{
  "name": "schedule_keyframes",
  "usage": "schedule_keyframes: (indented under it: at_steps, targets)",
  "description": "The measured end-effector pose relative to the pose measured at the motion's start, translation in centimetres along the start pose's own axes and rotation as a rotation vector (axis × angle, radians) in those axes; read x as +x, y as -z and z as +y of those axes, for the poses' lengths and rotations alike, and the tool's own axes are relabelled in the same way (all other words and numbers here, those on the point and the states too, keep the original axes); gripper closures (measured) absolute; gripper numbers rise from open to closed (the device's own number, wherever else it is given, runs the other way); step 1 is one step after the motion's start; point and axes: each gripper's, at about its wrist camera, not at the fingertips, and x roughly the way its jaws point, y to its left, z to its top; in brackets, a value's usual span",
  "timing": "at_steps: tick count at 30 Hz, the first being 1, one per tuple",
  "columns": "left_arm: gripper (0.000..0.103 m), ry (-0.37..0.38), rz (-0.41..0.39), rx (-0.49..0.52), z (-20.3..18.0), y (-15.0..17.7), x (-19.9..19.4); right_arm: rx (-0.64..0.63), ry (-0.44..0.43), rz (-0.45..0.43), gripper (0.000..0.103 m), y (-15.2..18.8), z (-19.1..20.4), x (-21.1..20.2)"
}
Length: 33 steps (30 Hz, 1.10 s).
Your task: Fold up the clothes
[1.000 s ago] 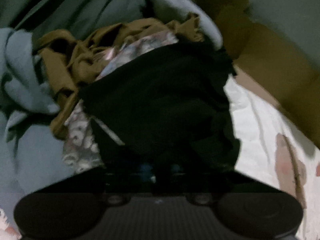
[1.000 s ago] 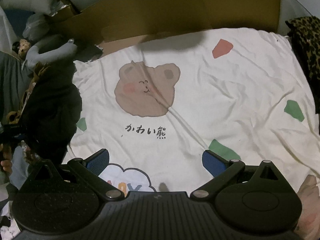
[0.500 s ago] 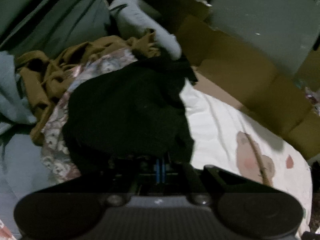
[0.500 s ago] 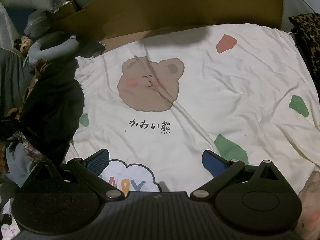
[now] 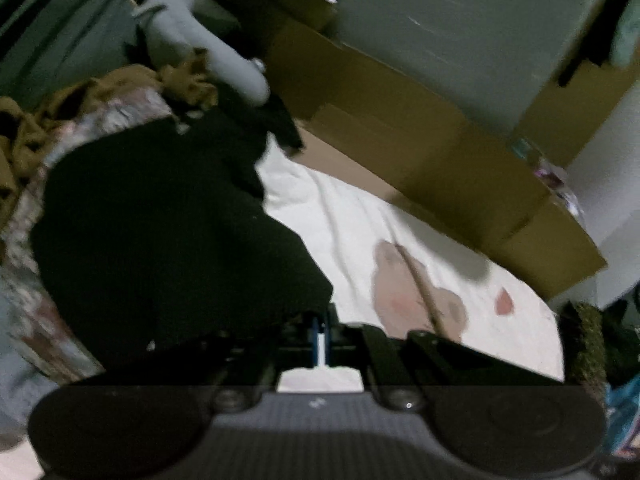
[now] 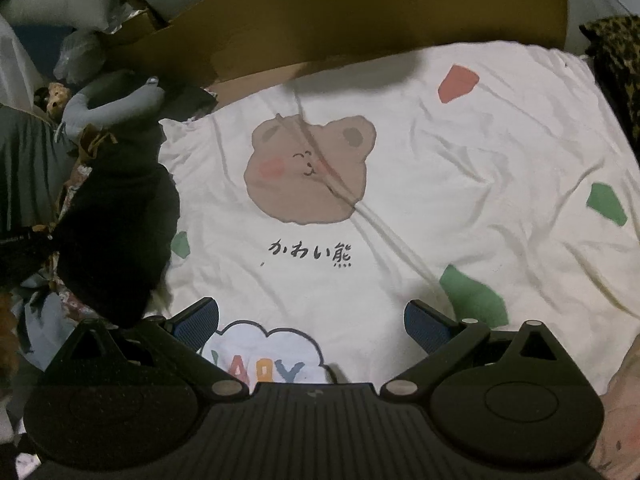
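A black garment (image 5: 160, 232) hangs bunched from my left gripper (image 5: 320, 338), whose blue pads are pressed together on its edge. It droops over the left side of a white bed sheet (image 5: 352, 232) printed with a brown bear. In the right wrist view the same black garment (image 6: 120, 232) dangles at the left above the white sheet (image 6: 460, 184). My right gripper (image 6: 312, 320) stands open low over the sheet with nothing between its blue pads (image 6: 200, 320).
A heap of clothes lies left of the sheet: a brown garment (image 5: 24, 136), a floral one (image 5: 116, 112), grey-blue fabric (image 6: 36, 320). Flattened cardboard (image 5: 420, 136) (image 6: 360, 12) lines the far edge. A grey soft toy (image 6: 108, 108) and leopard-print cloth (image 6: 620, 60) sit at the sides.
My left gripper has carried the black garment up and rightward off the clothes heap toward the white sheet. The right gripper has crept slightly forward over the sheet, still open.
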Motion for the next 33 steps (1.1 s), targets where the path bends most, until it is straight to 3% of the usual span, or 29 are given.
schedule_keyframes:
  at_steps: [12, 25, 33]
  targets:
    - [0.101, 0.127, 0.121, 0.046, -2.4, 5.1, 1.3, -0.03, -0.031, 0.029, 0.002, 0.7, 1.9, 0.6]
    - [0.101, 0.252, 0.251, 0.1, -5.9, 10.4, 2.9, -0.001, -0.122, 0.061, 0.002, 0.9, 2.6, 0.8]
    - [0.101, 0.323, 0.306, 0.154, -8.0, 12.6, 2.9, 0.081, -0.217, 0.128, 0.018, 1.7, 2.6, 2.0]
